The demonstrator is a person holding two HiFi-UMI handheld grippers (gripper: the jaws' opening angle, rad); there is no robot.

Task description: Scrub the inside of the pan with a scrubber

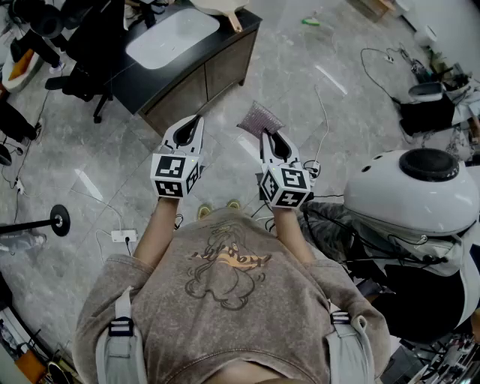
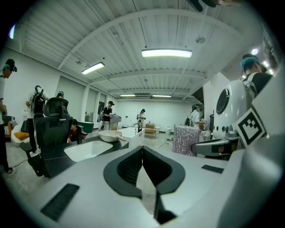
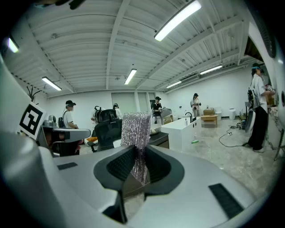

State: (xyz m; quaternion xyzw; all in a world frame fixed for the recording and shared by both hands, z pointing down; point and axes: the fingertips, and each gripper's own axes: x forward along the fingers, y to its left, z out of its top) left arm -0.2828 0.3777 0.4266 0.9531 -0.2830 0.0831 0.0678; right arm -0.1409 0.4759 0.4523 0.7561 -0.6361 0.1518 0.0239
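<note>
Left gripper (image 1: 198,120) fingers (image 2: 128,167) together, right gripper (image 1: 265,134) fingers (image 3: 119,165) tight on scrubber (image 3: 136,129).

Person stands on grey floor (image 1: 300,82) holding left gripper (image 1: 197,120), jaws together and empty, beside right gripper (image 1: 264,135), jaws clamped on silvery scrubber (image 1: 259,118), both pointing toward black desk (image 1: 238,36) with white sink (image 1: 171,37) and pan (image 1: 219,6) cut off at the top edge.

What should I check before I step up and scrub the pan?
1. Scrubber clamped in right gripper: ok.
2. Left gripper shut, nothing in it: ok.
3. Pan on the counter beside the sink: ok.
4. Pan within reach: not ok, both grippers are well short of the counter.
5. Dirt inside the pan: cannot tell.
</note>
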